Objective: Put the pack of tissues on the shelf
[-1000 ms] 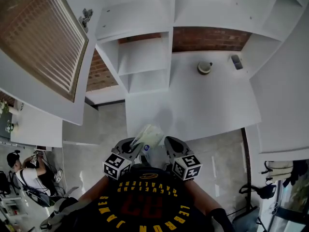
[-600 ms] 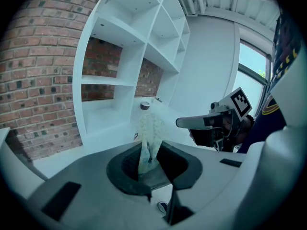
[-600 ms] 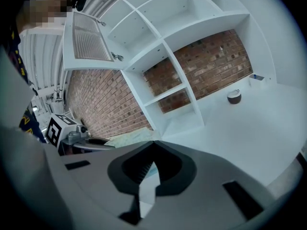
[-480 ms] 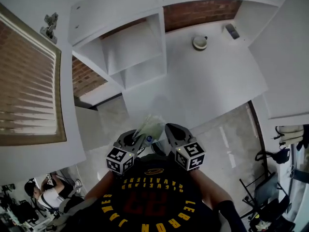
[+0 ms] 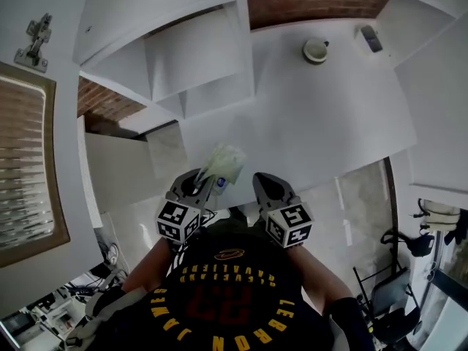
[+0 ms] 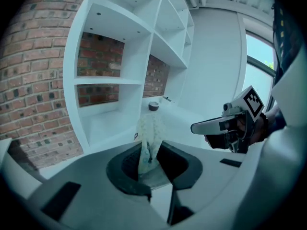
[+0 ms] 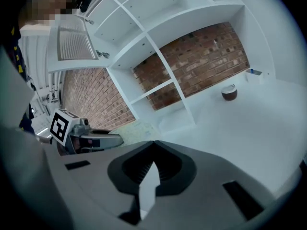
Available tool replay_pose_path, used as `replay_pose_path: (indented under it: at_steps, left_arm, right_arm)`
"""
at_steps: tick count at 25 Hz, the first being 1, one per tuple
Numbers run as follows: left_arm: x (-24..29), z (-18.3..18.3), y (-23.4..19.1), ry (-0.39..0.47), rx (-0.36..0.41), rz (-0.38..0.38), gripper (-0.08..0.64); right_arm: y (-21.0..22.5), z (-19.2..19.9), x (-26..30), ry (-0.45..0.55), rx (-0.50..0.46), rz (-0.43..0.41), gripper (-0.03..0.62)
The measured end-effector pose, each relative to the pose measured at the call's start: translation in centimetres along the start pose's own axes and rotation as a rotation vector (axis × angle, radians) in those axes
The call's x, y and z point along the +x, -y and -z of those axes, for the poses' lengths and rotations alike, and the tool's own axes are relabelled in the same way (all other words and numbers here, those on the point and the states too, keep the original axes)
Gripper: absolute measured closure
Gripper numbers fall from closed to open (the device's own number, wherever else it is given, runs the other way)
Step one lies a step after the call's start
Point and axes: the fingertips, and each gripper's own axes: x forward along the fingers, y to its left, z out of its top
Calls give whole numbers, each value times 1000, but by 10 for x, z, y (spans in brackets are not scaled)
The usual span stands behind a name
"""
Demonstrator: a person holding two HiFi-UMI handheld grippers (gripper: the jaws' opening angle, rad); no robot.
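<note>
One step of two done, by my reading: pack of tissues (image 5: 225, 163) lifted, off any surface. Left gripper (image 5: 207, 183) pinches pack's lower end; bulk sticks forward past jaw tips. Right gripper (image 5: 259, 183) alongside, jaws pressed together, nothing between. Left for me: carry pack ahead, set in open compartment of white shelf (image 5: 197, 64), release. Shelf lies beyond pack, well apart, at left edge of counter (image 5: 329, 123).
</note>
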Motion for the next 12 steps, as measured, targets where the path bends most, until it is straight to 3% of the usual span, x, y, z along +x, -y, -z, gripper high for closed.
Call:
replay_pose_path:
  at_steps: [6,12]
  left_arm:
    - [17,-8,-18,21,15,-80,500]
    - [27,-12,-43,5,13,-127,500]
  right_arm:
    - [17,-2,27,-34,-54,-75,603]
    - [29,-5,49,-28,10,-104,603]
